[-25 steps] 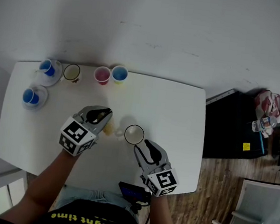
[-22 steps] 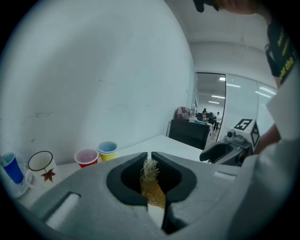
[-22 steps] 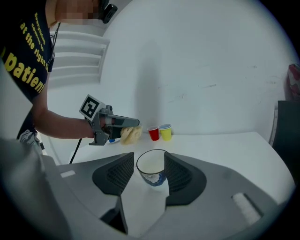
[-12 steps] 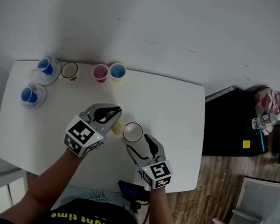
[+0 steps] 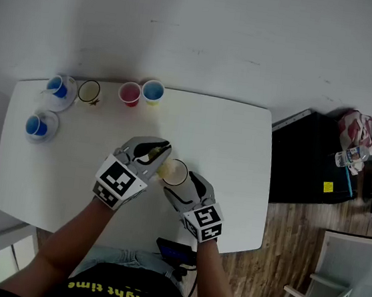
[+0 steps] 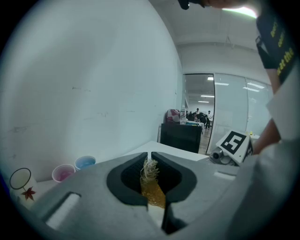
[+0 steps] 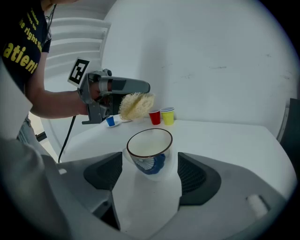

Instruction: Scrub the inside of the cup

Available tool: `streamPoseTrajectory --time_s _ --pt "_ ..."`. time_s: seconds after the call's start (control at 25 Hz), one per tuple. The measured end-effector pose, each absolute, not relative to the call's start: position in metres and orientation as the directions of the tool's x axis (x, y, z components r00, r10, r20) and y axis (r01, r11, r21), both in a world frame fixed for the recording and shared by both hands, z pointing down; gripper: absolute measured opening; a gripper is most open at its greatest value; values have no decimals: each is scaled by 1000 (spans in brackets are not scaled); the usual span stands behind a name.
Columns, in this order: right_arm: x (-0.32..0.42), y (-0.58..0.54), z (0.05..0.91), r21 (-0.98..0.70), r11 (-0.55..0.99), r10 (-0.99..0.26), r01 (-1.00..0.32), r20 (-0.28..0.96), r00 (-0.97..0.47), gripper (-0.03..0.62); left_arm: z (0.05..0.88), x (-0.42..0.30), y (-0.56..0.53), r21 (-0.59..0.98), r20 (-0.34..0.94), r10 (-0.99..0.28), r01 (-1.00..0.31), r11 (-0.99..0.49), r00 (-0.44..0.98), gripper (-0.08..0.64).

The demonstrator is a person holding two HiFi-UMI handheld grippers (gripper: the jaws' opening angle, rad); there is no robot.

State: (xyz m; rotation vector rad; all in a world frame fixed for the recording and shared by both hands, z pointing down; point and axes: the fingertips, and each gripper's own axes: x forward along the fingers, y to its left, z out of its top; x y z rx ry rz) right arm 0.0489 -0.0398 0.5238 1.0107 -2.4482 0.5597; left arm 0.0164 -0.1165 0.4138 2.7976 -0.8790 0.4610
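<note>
**Head view: cup framed by parted right jaws, scrubber clamped in the left**

Near the middle of the white bench the cup is seen from above, with both grippers drawn in close around it. The left gripper is held at the cup's left. The right gripper is brought up from the near side.

In the left gripper view, the jaws of the left gripper are pressed almost together on a yellow, fibrous scrubber, whose frayed end is pushed out past the tips.

In the right gripper view, the jaws of the right gripper are spread wide, having just been opening. The cup, white with a dark rim and a blue pattern, is set upright on the bench between them, and a gap is left at each side, so nothing is gripped. There the scrubber is shown above and behind the cup's mouth. It appears to be clear of the rim, though the overhead angle does not settle this.

Along the far edge of the bench a red cup and a yellow cup are placed side by side. A dark-rimmed cup and a blue cup are placed further left, and a second blue cup is set nearer. A black cabinet is placed beside the bench's right end.
</note>
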Motion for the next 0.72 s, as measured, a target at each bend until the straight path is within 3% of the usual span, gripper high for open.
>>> streamPoseTrajectory --time_s 0.72 --pt "44 -48 533 -233 634 -550 -737 534 -642 371 431 46 -112 -40 356 -511 -534 -845 783 26"
